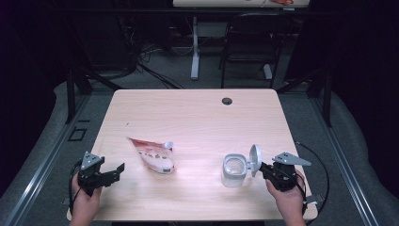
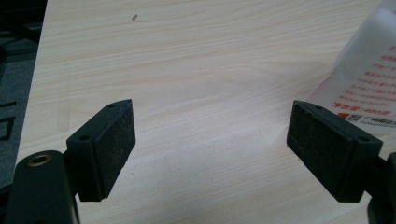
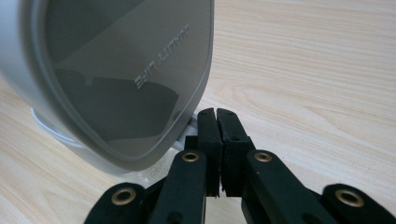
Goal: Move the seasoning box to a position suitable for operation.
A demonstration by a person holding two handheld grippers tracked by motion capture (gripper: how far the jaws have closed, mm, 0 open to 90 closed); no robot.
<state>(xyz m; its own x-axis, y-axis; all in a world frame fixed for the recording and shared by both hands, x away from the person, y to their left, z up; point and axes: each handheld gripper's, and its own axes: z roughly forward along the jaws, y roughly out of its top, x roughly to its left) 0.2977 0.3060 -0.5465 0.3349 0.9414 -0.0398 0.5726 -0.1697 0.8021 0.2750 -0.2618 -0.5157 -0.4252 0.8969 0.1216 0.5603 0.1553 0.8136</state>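
A clear plastic container (image 1: 234, 171) stands on the table (image 1: 197, 117) at the front right, its hinged lid (image 1: 255, 159) flipped up and open. My right gripper (image 1: 264, 168) sits just right of that lid. In the right gripper view the grey lid (image 3: 126, 70) looms at the left and the jaws of my right gripper (image 3: 217, 113) are pressed together beside its lower edge, nothing visible between them. A white and red pouch (image 1: 153, 154) lies left of centre. My left gripper (image 1: 118, 172) rests near the front left corner, open, the pouch (image 2: 369, 79) beyond its right jaw. Bare wood lies between the pads of my left gripper (image 2: 212, 126).
A round cable hole (image 1: 227, 100) sits near the table's far edge. Beyond the table stand a dark chair (image 1: 249, 42) and a white table leg (image 1: 195, 47), with cables on the floor. Bare wood spans the middle and back of the table.
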